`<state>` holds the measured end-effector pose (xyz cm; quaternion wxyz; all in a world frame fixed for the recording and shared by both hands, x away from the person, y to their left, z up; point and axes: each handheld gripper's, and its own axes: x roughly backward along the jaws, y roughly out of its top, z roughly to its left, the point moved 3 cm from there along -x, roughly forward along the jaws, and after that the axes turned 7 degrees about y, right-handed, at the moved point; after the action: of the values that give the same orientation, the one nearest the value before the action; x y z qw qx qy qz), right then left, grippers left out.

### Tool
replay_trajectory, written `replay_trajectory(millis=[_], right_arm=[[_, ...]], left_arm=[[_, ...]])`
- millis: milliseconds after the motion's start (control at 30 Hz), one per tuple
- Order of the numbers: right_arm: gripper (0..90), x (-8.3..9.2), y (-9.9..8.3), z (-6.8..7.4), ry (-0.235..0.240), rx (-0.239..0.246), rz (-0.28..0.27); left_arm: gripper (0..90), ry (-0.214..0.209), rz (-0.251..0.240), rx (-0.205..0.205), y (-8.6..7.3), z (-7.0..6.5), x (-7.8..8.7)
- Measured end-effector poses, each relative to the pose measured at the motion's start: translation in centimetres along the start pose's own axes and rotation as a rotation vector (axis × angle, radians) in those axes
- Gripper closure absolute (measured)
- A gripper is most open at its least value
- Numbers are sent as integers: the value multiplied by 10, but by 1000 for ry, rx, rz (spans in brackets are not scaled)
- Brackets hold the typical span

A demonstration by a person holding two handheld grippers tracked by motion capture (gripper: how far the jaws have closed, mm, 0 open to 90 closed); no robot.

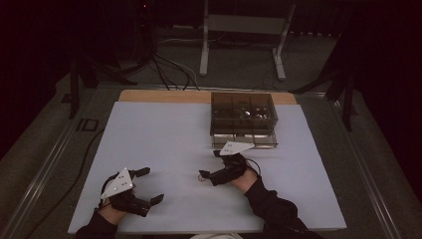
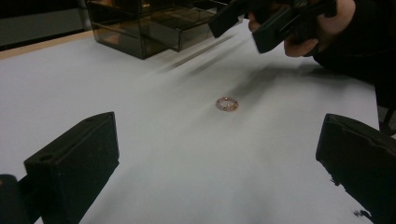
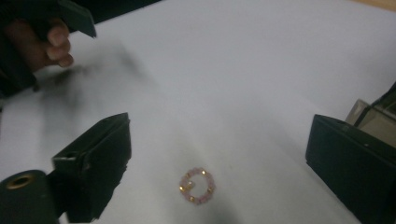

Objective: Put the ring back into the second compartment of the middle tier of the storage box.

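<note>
While its two black jaws stand spread wide with nothing pinched, the right gripper hangs low over a small ring of pink beads spaced with gold-coloured ones, which lies flat on the white table sheet in the gap between the jaws, touching neither. The beads form a closed loop, pale pink and rounded, with perhaps five or six gold spacers; the blur makes the count unsure. In the left gripper view the same ring lies well ahead of the left gripper, whose jaws are also spread and empty, resting near the table's near edge. From above, the bead ring is a faint speck at the right gripper's tips. Beyond that hand stands a smoked transparent plastic drawer box, its bottom drawer pulled slightly out.
</note>
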<state>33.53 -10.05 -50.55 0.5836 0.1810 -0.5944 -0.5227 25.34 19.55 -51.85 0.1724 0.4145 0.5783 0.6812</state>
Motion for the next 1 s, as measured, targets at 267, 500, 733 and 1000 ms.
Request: replay_trajectory(millis=[267, 500, 733, 1000], right_arm=[[163, -5, -5, 0, -4, -4, 13], [246, -13, -12, 1, -29, -11, 69], [332, -20, -17, 2, -30, -3, 115], [500, -22, -18, 2, -42, -6, 107]], left_arm=[[8, 1, 5, 1, 0, 0, 0], [8, -2, -1, 3, 0, 0, 0], [8, -4, 1, 4, 0, 0, 0], [8, -7, -3, 3, 0, -1, 0]])
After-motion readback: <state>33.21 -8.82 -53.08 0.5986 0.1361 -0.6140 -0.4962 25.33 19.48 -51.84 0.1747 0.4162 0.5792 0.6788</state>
